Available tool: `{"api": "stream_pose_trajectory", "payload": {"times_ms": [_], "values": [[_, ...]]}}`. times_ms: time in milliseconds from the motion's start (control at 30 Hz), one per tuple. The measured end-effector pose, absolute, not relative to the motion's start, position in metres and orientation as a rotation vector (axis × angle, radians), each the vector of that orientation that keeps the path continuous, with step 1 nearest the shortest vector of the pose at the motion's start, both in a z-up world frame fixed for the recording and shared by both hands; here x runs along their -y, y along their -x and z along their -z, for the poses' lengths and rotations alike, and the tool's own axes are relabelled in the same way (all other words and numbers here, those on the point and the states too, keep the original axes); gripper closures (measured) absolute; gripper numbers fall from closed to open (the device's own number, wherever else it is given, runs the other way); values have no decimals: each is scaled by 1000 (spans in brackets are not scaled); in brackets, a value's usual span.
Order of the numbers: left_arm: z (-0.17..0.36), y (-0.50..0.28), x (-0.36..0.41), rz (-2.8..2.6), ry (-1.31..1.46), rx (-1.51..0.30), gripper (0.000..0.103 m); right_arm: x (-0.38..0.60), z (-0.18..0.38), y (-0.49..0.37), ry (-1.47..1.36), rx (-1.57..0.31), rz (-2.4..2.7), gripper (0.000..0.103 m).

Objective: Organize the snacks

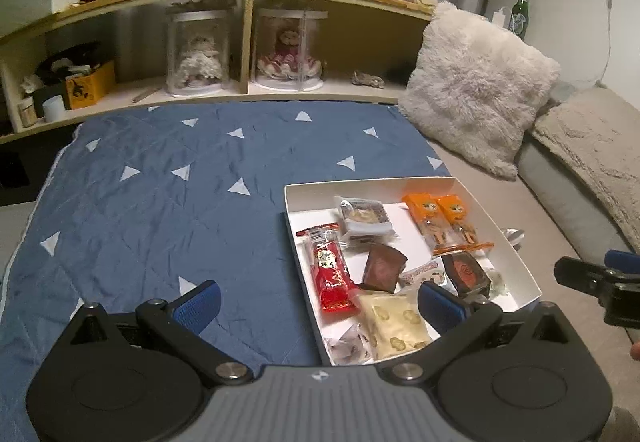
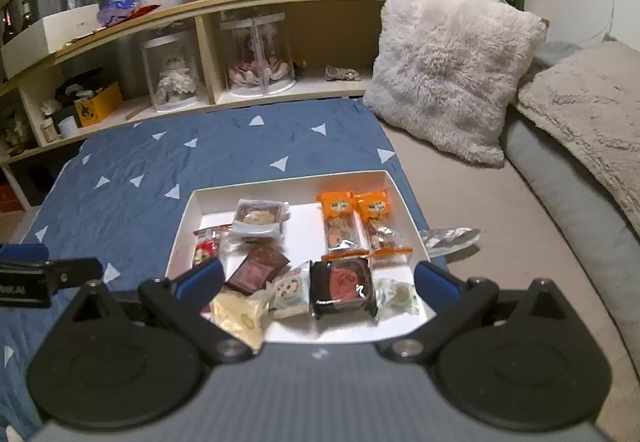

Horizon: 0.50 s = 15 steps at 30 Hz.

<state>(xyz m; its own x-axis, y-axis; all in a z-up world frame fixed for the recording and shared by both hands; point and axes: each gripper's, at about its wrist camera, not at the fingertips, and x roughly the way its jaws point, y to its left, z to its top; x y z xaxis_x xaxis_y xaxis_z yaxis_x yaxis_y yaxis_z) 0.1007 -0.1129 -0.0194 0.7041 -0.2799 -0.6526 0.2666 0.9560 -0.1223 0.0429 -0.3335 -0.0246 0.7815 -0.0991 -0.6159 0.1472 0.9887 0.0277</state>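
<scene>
On the bed, the shallow white cardboard tray [image 2: 188, 218] already holds most snacks. One crinkly silver foil packet [image 2: 450, 238] lies outside it. Both the left gripper [image 1: 318, 296] and right gripper [image 2: 316, 278] have their fingers spread wide, holding nothing.

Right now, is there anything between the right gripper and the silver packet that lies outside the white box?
Nothing visible blocks it. The silver packet lies on the beige cover just beyond the white box and its right wall. The open right gripper hovers over the box's near end.

L gripper [image 1: 320, 302] is sitting w/ jaws spread wide, nothing btwn blue pads [image 1: 199, 301]. R gripper [image 2: 316, 284] is doing same, wide apart, holding nothing. Both are pointing fwd, side by side, roughly level.
</scene>
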Motion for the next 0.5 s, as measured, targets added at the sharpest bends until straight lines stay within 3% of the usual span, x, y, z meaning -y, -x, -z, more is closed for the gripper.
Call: {"api": "stream_pose_trajectory", "payload": {"times_ms": [500], "values": [[26,-46,106,304,-2,-675,0,325,38,8,-35,-600,146,1]]}}
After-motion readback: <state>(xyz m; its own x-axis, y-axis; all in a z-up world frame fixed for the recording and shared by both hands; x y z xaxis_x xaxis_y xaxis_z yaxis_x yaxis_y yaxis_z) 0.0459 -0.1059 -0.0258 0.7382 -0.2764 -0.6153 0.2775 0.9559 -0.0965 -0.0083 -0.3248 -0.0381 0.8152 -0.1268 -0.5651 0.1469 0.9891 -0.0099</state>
